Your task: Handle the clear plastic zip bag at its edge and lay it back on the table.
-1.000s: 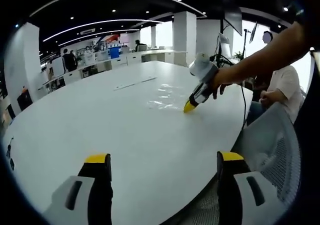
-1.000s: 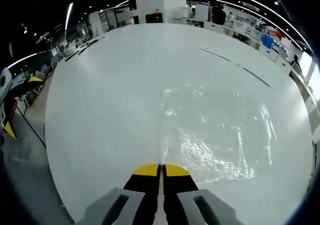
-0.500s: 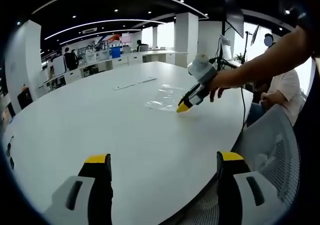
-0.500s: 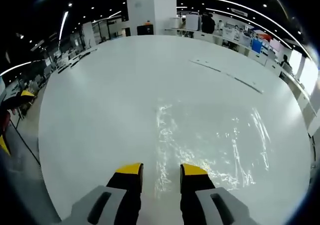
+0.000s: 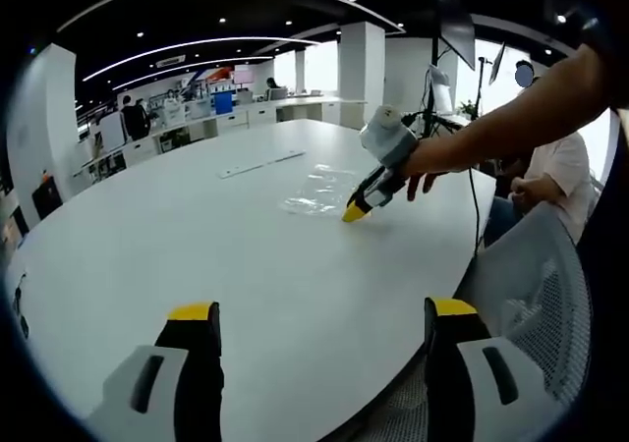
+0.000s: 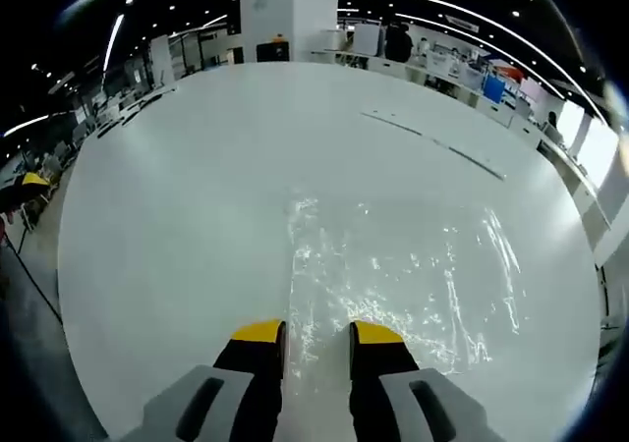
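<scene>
On the white tabletop (image 6: 177,216) the clear bag (image 6: 403,275) lies flat, crinkled and shiny. At 6 o'clock in the right gripper view, the right tool (image 6: 306,334) has its jaws slightly spread at the bag's near edge. At 6 o'clock in its own view, the left tool (image 5: 321,311) is spread wide, well apart from the bag (image 5: 319,192).

Clear zip bag (image 6: 403,275) flat on table (image 6: 177,196)

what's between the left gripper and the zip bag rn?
Bare white table, as the left gripper view shows. The left gripper hangs open at the near edge; the zip bag lies flat farther across, with the right gripper at its near edge.
</scene>
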Tool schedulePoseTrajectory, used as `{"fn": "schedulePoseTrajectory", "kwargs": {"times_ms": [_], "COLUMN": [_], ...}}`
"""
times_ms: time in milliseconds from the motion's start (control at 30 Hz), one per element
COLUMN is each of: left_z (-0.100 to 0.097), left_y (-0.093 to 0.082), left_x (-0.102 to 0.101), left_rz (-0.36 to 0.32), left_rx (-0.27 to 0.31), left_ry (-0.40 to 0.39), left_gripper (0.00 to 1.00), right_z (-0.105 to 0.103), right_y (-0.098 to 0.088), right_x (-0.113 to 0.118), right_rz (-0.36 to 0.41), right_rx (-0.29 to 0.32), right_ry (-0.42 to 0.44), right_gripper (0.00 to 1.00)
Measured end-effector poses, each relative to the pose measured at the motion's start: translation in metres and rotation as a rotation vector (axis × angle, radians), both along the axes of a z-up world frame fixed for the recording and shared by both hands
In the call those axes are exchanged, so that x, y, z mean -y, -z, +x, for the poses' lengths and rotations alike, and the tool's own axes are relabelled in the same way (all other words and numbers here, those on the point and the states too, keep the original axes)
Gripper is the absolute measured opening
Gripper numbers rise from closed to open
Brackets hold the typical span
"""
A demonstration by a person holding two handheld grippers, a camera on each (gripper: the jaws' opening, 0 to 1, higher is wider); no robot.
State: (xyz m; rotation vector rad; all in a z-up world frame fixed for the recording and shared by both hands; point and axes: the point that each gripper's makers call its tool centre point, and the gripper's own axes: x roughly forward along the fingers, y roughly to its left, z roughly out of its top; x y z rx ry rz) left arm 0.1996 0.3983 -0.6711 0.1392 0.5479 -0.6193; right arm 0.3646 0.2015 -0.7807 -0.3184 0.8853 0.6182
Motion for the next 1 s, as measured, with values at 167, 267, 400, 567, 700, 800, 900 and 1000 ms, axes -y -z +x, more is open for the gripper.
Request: {"fn": "schedulePoseTrajectory", "kwargs": {"times_ms": [167,267,400,567,700,800,900,1000], "left_z": [0.001,0.001,0.000,-0.003,-0.002,-0.002,-0.002,-0.002], "left_y": [-0.001,-0.001,0.000,0.001,0.001,0.001,0.001,0.002], "left_x": [0.002,0.001,-0.001,-0.001,-0.003,-0.003,-0.003,-0.003], "left_rz": [0.001,0.000,0.002,0.008,0.007,0.008,0.016,0.022], "left_rx": [0.005,0.004,0.000,-0.004,-0.003,-0.004,-0.004,-0.007], "left_ry": [0.006,0.006,0.004,0.006,-0.003,-0.003,0.003,0.007], "left_gripper": [0.83,0.82,0.82,0.81,0.81,0.81,0.81,0.80], "right_z": [0.000,-0.004,-0.001,-0.010,-0.017,-0.021,-0.032,-0.041], "right_y": [0.001,0.001,0.003,0.001,0.001,0.002,0.001,0.000], "right_x": [0.001,0.001,0.000,-0.009,-0.014,-0.019,-0.028,-0.035], "right_rz": [0.003,-0.020,-0.006,0.012,0.018,0.017,-0.005,-0.026], "right_rx": [0.019,0.037,0.032,0.028,0.035,0.037,0.052,0.066], "right_ry": [-0.011,-0.053,-0.049,-0.131,-0.174,-0.237,-0.340,-0.423], "right_gripper": [0.10,0.00,0.00,0.00,0.00,0.00,0.00,0.00]}}
